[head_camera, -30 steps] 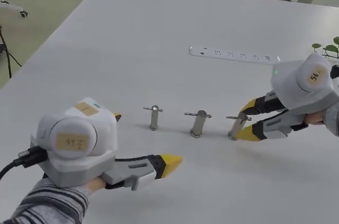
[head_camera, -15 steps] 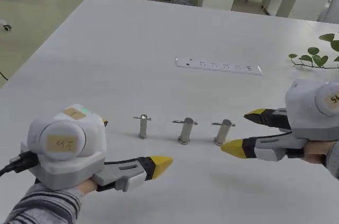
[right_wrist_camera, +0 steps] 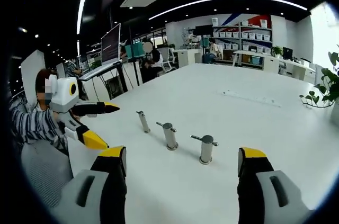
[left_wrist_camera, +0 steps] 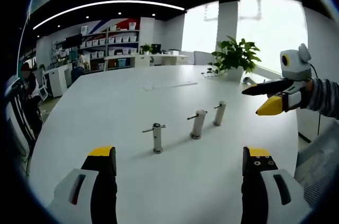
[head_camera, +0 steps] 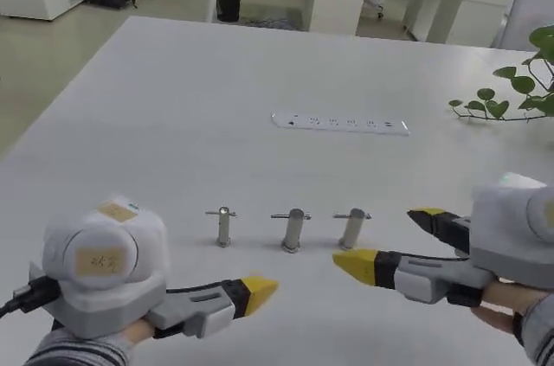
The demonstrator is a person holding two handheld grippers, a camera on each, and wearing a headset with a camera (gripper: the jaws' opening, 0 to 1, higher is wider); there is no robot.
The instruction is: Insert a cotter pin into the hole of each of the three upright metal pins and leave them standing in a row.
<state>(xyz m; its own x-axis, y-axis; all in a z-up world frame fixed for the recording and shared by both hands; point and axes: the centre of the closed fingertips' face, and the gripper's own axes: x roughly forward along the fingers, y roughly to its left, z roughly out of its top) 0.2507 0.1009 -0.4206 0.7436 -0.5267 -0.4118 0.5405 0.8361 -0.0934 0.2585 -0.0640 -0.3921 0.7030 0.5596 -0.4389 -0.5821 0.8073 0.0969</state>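
Three upright metal pins stand in a row on the white table: left pin (head_camera: pixel 224 226), middle pin (head_camera: pixel 293 229), right pin (head_camera: pixel 352 227). Each has a thin cotter pin through its top. In the left gripper view they are the near pin (left_wrist_camera: pixel 157 137), the middle pin (left_wrist_camera: pixel 198 123) and the far pin (left_wrist_camera: pixel 219 113). My left gripper (left_wrist_camera: pixel 179 154) is open and empty, short of the row, with one yellow fingertip (head_camera: pixel 260 288) in the head view. My right gripper (head_camera: pixel 390 238) is open and empty, just right of the right pin and apart from it.
A white power strip (head_camera: pixel 339 123) lies farther back on the table. A trailing green plant (head_camera: pixel 511 93) sits at the right edge. Desks, shelves and chairs stand beyond the table's far edge. The table (head_camera: pixel 173 106) is bare around the pins.
My right gripper has drawn back from the right pin, toward me and to the right, leaving the pin standing. The head camera has tilted up. The left gripper has barely moved.
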